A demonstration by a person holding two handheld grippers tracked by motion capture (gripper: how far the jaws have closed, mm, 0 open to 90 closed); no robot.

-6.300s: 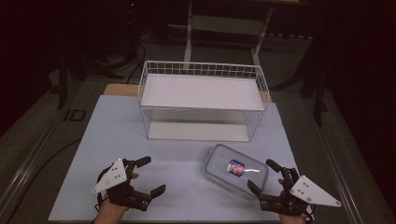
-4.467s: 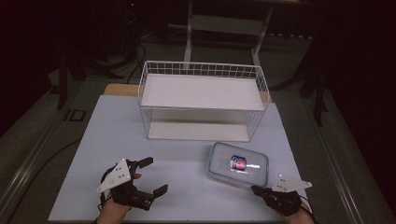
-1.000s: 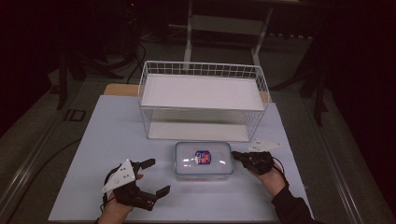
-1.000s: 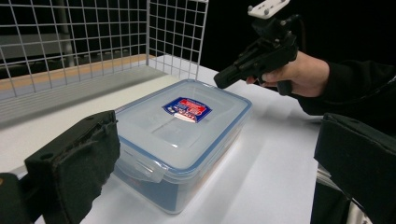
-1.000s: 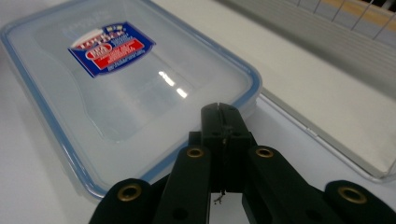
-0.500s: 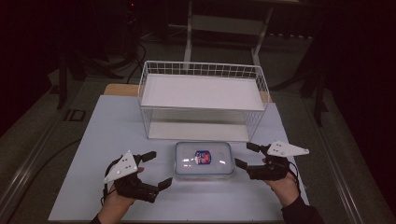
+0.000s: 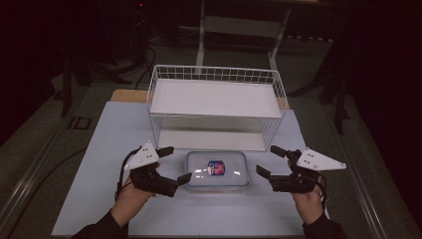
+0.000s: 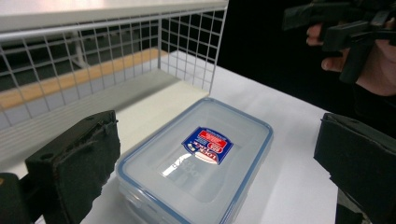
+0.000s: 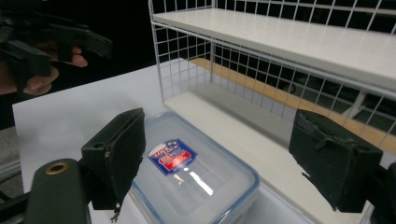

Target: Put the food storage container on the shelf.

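Item: clear plastic food container (image 7: 218, 170) with a blue-rimmed snap lid and a red-and-blue label, lying flat on the white table (image 7: 99, 149) just in front of the wire shelf rack (image 7: 215, 104), centred on its lower opening.

Handling, as judged: rigid, light, seemingly empty; smooth walls and lid look slippery, so a pinch on the top would slide. Best hold is across the short ends or along the rim lip, one side each — the box looks too broad for one gripper alone.

Left gripper (image 7: 172, 164): jaws apart, nothing between them, just left of the container's near corner. Right gripper (image 7: 271, 160): jaws have just been opening, now wide and empty, a little off the container's right end.

Change from a second ago — the right gripper then sat against the container's right end; now it stands clear and higher. The left gripper is closer to the box. The container itself has not shifted.
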